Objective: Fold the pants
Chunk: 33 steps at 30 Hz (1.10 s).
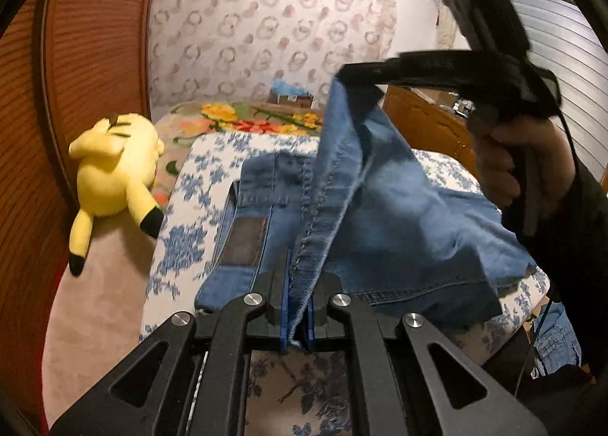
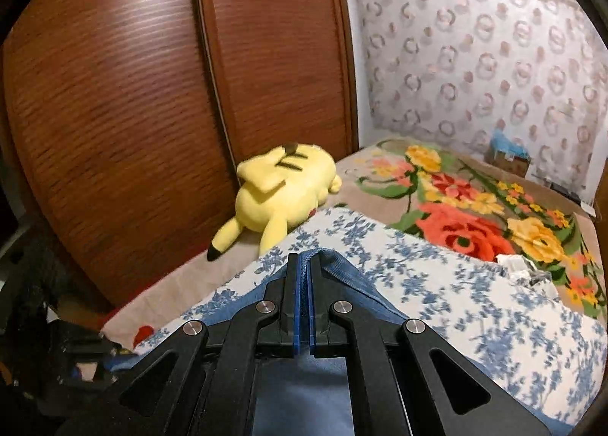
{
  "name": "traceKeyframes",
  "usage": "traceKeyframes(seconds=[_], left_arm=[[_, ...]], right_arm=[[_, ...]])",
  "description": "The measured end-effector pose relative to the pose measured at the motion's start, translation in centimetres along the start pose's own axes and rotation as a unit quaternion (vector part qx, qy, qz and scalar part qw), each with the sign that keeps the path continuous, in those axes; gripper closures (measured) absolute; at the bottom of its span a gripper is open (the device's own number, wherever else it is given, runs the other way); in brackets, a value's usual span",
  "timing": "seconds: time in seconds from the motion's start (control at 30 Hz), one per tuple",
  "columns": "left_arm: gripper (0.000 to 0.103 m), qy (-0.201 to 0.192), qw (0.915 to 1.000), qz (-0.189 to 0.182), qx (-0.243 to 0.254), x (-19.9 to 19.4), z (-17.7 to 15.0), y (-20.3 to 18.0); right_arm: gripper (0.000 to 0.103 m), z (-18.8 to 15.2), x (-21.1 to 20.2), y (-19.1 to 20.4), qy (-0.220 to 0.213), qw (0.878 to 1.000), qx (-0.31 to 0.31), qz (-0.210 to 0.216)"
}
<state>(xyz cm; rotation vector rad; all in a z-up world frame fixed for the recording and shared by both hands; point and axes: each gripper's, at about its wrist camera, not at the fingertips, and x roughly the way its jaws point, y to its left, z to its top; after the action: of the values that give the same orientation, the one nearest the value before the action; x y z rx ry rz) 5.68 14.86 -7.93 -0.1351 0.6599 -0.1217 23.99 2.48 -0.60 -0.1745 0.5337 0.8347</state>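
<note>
Blue denim pants (image 1: 383, 215) lie partly on a white cloth with blue flowers (image 1: 190, 185) on the bed, waistband and leather patch facing up at the left. My left gripper (image 1: 298, 284) is shut on a stitched edge of the pants near the front. My right gripper (image 1: 347, 75) shows up high in the left wrist view, shut on another part of the same cloth and holding it lifted, so the denim hangs between the two. In the right wrist view the right gripper (image 2: 303, 265) is shut on a blue denim fold (image 2: 342, 268).
A yellow plush toy (image 1: 114, 173) lies at the bed's left side beside brown wardrobe doors (image 2: 114, 94). A floral blanket (image 2: 475, 215) covers the far bed. A small box (image 2: 509, 158) sits by the patterned wall. More denim (image 1: 558, 337) lies low at the right.
</note>
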Motion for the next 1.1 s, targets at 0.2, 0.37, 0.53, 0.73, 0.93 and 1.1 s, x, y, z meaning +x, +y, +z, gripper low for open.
traceKeyframes(seconds=[0.2, 0.37, 0.53, 0.73, 0.93, 1.1], left_arm=[[0.096, 0.025, 0.9995, 0.012, -0.013, 1.4, -1.1, 1.2], [0.082, 0.040, 0.9987, 0.017, -0.025, 2.1, -1.7, 2.1], [0.055, 0.032, 0.9989, 0.018, -0.030, 1.9, -1.7, 2.3], [0.055, 0.030, 0.9990, 0.024, -0.021, 2.0, -1.2, 1.5], [0.052, 0.026, 0.9993, 0.023, -0.012, 1.8, -0.9, 0.8], [0.031, 0.023, 0.9997, 0.007, -0.006, 2.1, -0.7, -0.5]], right_arm=[[0.101, 1.3, 4.8, 1.0, 0.038, 0.999, -0.019, -0.013], [0.073, 1.6, 6.2, 0.4, 0.060, 0.998, -0.011, -0.014], [0.056, 1.7, 4.1, 0.0, 0.047, 0.998, -0.018, -0.028], [0.050, 1.5, -0.1, -0.7, 0.015, 1.000, -0.009, -0.024], [0.050, -2.7, -4.6, -1.8, 0.017, 0.998, 0.001, -0.054], [0.050, -8.0, -7.0, -3.3, 0.045, 0.996, 0.022, -0.072]])
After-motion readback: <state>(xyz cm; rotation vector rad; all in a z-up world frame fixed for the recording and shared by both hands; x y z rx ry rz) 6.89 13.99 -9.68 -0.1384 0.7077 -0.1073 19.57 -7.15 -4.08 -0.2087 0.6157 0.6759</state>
